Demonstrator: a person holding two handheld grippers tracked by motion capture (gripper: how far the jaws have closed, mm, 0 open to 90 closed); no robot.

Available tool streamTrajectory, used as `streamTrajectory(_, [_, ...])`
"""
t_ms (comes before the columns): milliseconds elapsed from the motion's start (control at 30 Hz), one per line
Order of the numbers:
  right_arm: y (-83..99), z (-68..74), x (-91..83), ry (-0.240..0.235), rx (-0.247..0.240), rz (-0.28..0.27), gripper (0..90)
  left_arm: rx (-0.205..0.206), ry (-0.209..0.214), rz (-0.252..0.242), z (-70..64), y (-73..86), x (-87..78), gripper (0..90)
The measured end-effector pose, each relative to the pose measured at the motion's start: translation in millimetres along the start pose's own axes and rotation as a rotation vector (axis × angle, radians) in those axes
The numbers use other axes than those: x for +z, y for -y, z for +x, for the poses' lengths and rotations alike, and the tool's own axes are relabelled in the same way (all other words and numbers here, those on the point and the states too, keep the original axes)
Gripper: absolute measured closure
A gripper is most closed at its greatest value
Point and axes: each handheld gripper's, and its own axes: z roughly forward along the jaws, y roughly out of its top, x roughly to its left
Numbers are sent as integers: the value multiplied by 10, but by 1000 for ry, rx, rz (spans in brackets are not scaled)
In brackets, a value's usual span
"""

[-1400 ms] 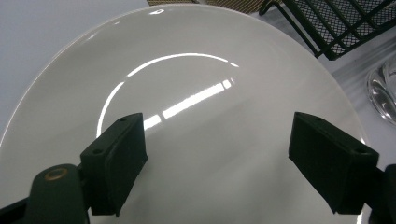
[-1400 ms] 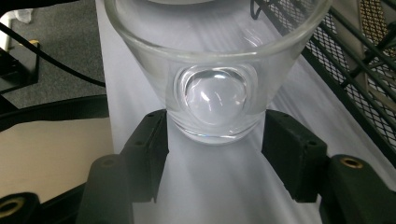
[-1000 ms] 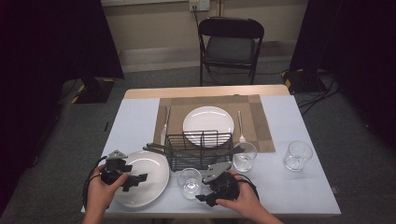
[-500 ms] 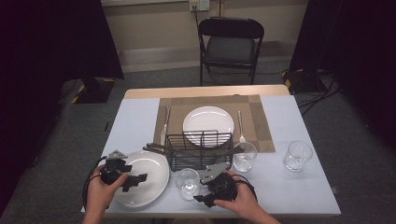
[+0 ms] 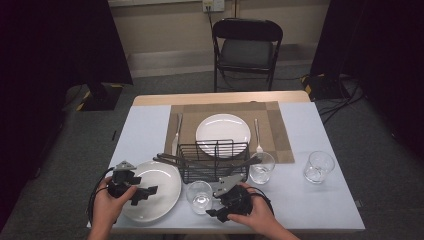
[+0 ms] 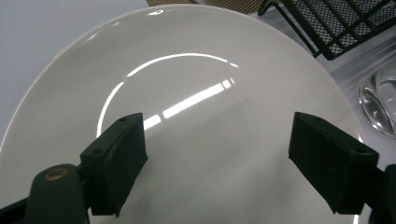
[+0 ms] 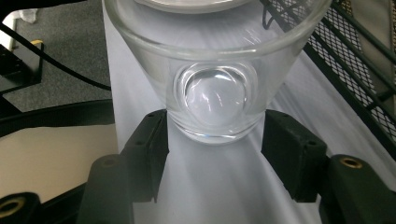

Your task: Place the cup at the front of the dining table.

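Both jaws open | right gripper point(image 5: 216, 214) now straddles glass point(image 5: 199, 195) | left gripper point(image 5: 141, 194) unmoved over plate point(image 5: 162, 181)

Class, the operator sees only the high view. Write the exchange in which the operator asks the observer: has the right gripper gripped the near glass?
Observer: The right gripper has a jaw on each side of the glass, low at its base. I cannot tell whether they press on it.
Operator: And the left gripper?
Observer: The left gripper is open wide over the plate, with nothing between its jaws.
Operator: Is the glass upright?
Observer: Yes, it stands on the table.
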Motion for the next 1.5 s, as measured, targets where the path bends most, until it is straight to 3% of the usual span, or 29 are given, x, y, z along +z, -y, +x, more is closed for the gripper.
streamTrajectory(1067, [-61,22,106,-30,-16,-9,422,-6,-3,-6,9,5,-7,186])
streamTrajectory(1500, [-8,-43,24,-26,26,-24,225,4,-6,10,16,8,-1,186])
